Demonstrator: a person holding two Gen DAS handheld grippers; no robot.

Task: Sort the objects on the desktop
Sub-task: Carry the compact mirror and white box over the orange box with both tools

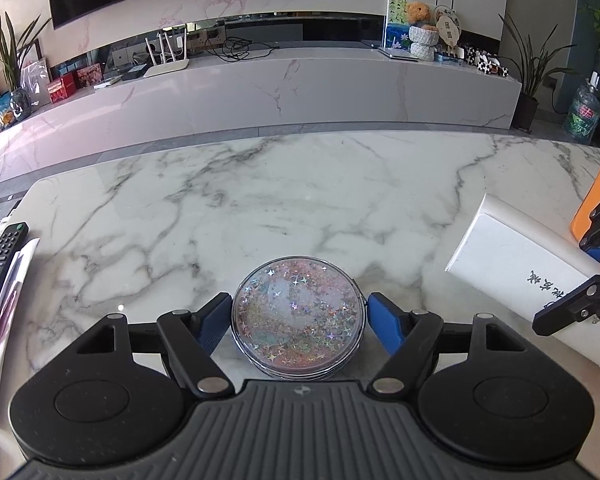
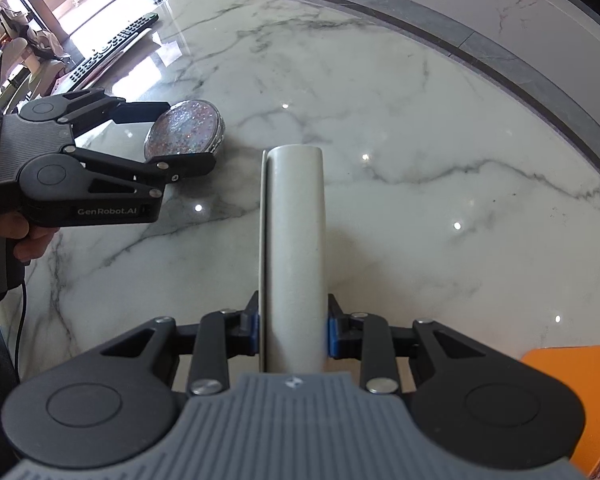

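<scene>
**Both tools loaded; book's long axis runs straight ahead of the right tool**

Left wrist view: the left tool (image 1: 299,320) is clamped on the glitter disc (image 1: 298,320), held just over the marble bench (image 1: 260,184). The white book (image 1: 520,276) lies to its right.

Right wrist view: the right tool (image 2: 292,330) grips the white book (image 2: 294,240) by its thickness, long axis pointing away. The glitter disc (image 2: 184,130) sits well left.

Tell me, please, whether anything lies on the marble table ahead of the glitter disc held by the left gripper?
Nothing visible does. The left gripper clamps the glitter disc, and the marble table ahead is bare; the remote control lies far left.
</scene>
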